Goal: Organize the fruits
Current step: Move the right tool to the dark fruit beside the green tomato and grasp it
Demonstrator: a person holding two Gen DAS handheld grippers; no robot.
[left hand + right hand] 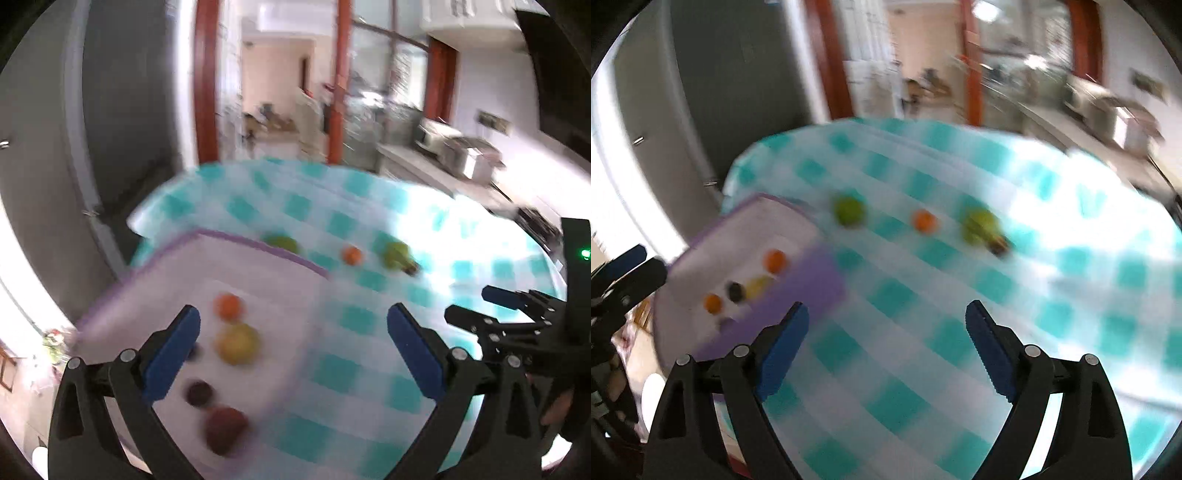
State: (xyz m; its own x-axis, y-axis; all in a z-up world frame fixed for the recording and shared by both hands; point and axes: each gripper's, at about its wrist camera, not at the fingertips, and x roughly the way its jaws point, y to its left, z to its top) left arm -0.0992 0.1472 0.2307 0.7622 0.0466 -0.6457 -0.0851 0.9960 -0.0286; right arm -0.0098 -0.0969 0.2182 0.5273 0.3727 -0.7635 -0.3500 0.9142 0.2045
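Note:
Both views are motion-blurred. A purple-rimmed white tray (258,251) (820,280) lies on the left of the table and holds an orange (229,305) (775,260), a yellow-green fruit (237,343) (757,287), a dark plum (199,393) (735,291) and a red fruit (225,428). On the cloth beyond lie a green fruit (282,243) (849,210), a small orange (352,255) (925,220) and a green pear (397,254) (979,223). My left gripper (293,325) is open and empty over the tray's near edge. My right gripper (886,321) is open and empty above the cloth; it also shows in the left wrist view (480,306).
The table wears a teal-and-white checked cloth (332,354) (923,332). A grey door or cabinet (129,110) stands behind on the left. A kitchen counter with appliances (454,147) runs along the right.

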